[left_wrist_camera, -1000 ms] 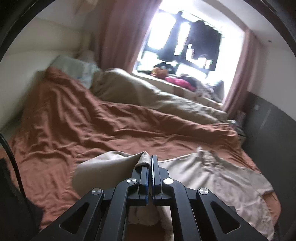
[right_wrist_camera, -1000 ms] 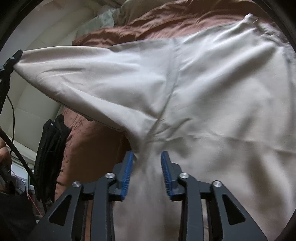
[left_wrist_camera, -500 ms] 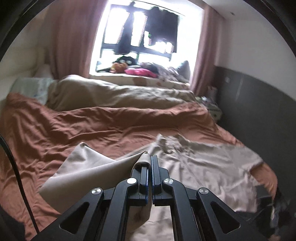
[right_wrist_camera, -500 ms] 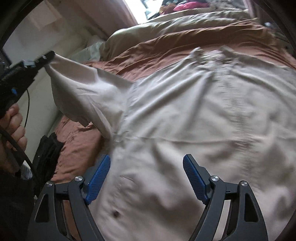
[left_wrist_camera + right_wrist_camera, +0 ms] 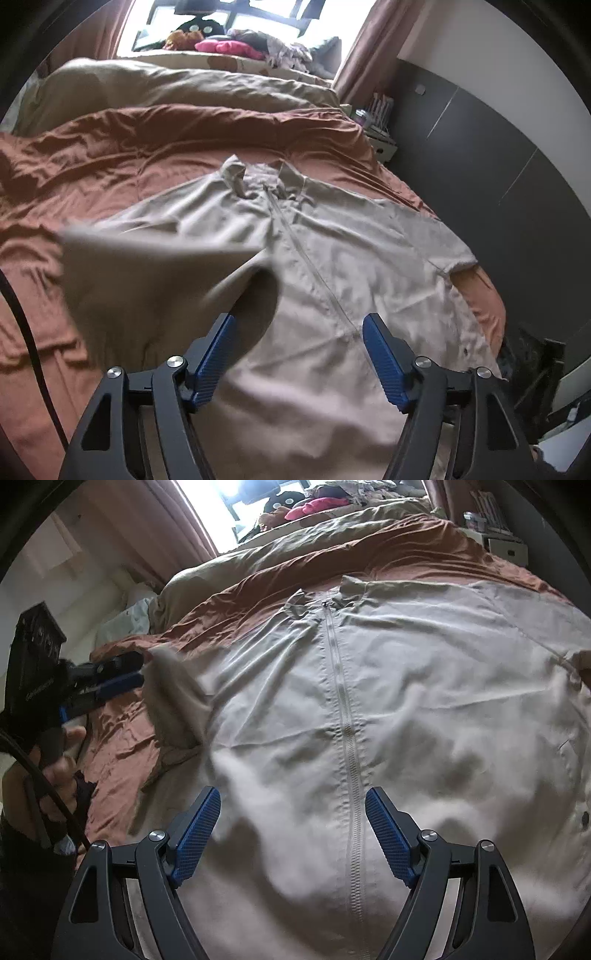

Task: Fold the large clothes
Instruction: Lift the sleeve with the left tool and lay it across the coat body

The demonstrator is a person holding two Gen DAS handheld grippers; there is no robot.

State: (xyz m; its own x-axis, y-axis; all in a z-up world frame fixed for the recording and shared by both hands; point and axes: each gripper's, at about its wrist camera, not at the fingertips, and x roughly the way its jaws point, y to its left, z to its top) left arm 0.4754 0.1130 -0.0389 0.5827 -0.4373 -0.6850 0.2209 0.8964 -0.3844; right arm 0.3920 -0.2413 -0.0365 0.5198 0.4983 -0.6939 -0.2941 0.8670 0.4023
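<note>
A large beige zip-front jacket (image 5: 343,251) lies spread front-up on the rust-brown bedspread (image 5: 110,155), collar toward the window. It fills the right wrist view (image 5: 406,701), zipper (image 5: 347,731) running down the middle. My left gripper (image 5: 297,354) is open; the jacket's left sleeve (image 5: 147,273) hangs blurred in the air just ahead of its left finger, no longer held. In the right wrist view the left gripper (image 5: 125,679) shows at the left, beside the falling sleeve (image 5: 177,698). My right gripper (image 5: 293,834) is open and empty, above the jacket's lower front.
A beige duvet (image 5: 166,85) lies bunched behind the bedspread, with a pile of clothes (image 5: 229,44) on the window sill. A dark wall panel (image 5: 498,155) and a small shelf (image 5: 376,122) stand right of the bed. A black cable (image 5: 22,332) runs at left.
My left gripper opened and let go of the sleeve, which now falls toward the jacket's body. My right gripper stayed open, after opening a second ago, and moved over the jacket's middle.
</note>
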